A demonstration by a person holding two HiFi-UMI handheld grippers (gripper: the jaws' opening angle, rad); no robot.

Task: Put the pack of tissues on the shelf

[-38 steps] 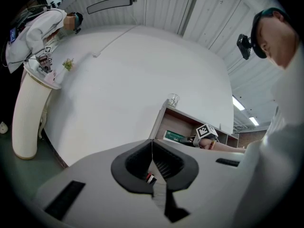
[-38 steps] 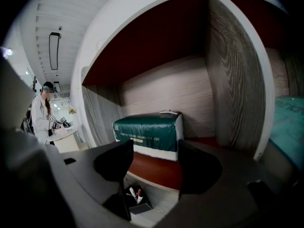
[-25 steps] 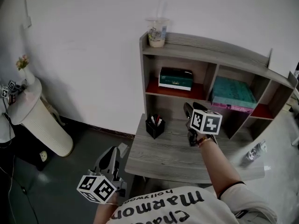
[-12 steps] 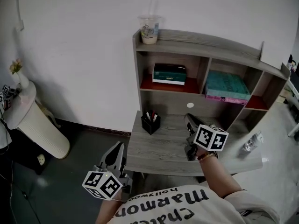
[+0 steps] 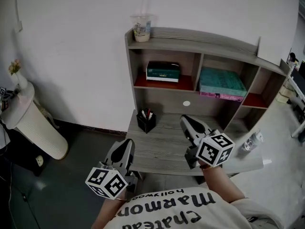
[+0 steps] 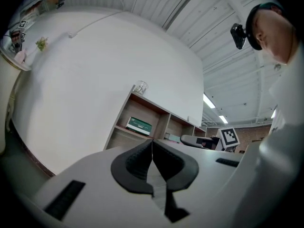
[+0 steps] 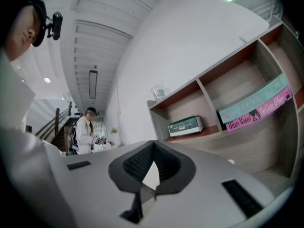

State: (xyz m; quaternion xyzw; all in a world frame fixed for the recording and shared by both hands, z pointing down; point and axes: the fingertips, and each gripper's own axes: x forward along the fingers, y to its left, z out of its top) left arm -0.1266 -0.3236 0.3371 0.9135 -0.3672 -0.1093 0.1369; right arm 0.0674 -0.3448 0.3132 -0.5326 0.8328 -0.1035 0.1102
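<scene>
Green box, likely the pack of tissues (image 5: 163, 71), sits on the shelf (image 5: 188, 86); left gripper (image 5: 127, 143) and right gripper (image 5: 183, 121) both closed, empty. Task looks done.

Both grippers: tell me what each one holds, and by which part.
Nothing is held. The left gripper and the right gripper are both shut and empty; the pack of tissues lies on the shelf.

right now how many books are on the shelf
2. Both lie stacked in the middle compartment of the shelf: a teal book on top, a pink book under it. More may be hidden.
</scene>
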